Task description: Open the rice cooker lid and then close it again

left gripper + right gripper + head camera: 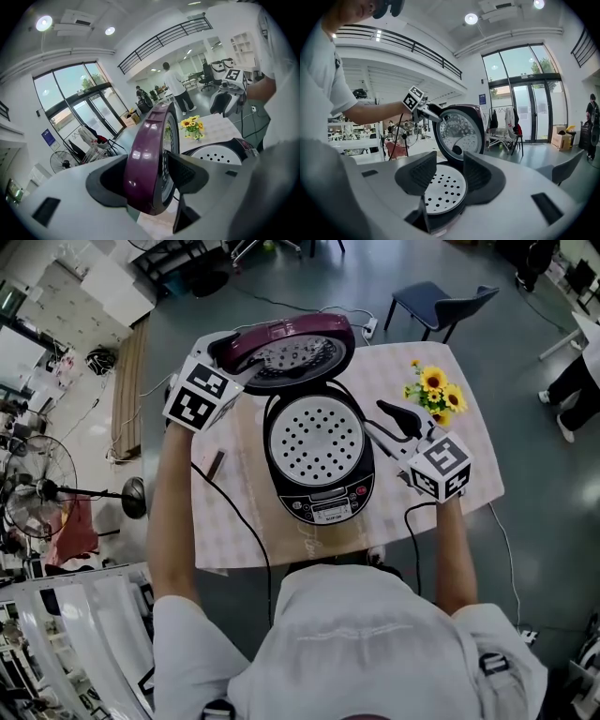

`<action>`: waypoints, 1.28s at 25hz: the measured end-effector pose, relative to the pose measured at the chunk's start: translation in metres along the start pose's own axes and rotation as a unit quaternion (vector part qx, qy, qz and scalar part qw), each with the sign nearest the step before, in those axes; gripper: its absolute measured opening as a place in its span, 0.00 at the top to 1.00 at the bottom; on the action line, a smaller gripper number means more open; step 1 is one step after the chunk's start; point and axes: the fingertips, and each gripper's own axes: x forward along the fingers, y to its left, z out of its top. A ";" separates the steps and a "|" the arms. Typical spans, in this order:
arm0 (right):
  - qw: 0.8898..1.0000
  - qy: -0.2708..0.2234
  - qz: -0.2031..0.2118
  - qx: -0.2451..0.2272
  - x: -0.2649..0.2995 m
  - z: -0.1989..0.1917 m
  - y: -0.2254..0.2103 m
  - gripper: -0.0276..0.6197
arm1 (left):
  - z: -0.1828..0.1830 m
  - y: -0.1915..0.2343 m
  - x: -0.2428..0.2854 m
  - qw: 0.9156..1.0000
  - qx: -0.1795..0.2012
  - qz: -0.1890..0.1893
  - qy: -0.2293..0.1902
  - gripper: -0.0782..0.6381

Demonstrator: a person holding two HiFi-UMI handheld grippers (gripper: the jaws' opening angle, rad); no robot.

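1. The cooker (323, 510) is set at the middle of the table (239, 521), its control panel turned to the near edge. The lid (286, 352) is swung up and back toward the far edge, so the opening half of the task is judged done.
2. The left gripper (221, 345) is placed at the lid's left rim, toward the far left corner. In the left gripper view the rim (150, 154) is seen edge-on between the fingers (187, 173), which are spread wide. A slim gap is seen on the inner side, so no grip is judged made; the outer pad is hidden behind the shell.
3. The right gripper (389, 413) is held beside the cooker's right flank, near the flowers (433, 390) at the far right corner. Its fingers (419, 176) are spread, and nothing is held between them; only the perforated plate is seen beyond.
4. The hinge line is taken to run parallel to the far edge, so the lid must be swung forward and down toward the near edge.
5. The left hand is much the nearer to the lid and already straddles it; closing is best driven from there, the push falling on the outer shell.
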 end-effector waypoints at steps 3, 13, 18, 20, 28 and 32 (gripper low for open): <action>1.000 -0.008 0.005 0.002 -0.004 0.004 0.001 0.66 | 0.000 -0.007 -0.005 1.000 0.005 0.002 0.009 0.49; 1.000 -0.011 0.015 -0.009 -0.015 0.006 0.009 0.66 | -0.002 -0.044 -0.024 0.998 0.052 -0.004 0.033 0.49; 1.000 -0.016 0.021 -0.008 -0.023 0.006 0.016 0.66 | -0.004 -0.069 -0.035 0.996 0.078 -0.016 0.036 0.49; 0.999 -0.016 0.026 -0.011 -0.025 0.005 0.019 0.66 | -0.005 -0.079 -0.038 0.996 0.084 -0.019 0.037 0.49; 0.999 -0.011 0.049 -0.015 -0.029 -0.004 0.036 0.67 | -0.015 -0.121 -0.053 0.996 0.069 -0.057 0.024 0.49; 0.998 -0.005 0.053 -0.022 -0.032 -0.008 0.044 0.68 | -0.019 -0.142 -0.060 0.996 0.053 -0.067 0.017 0.49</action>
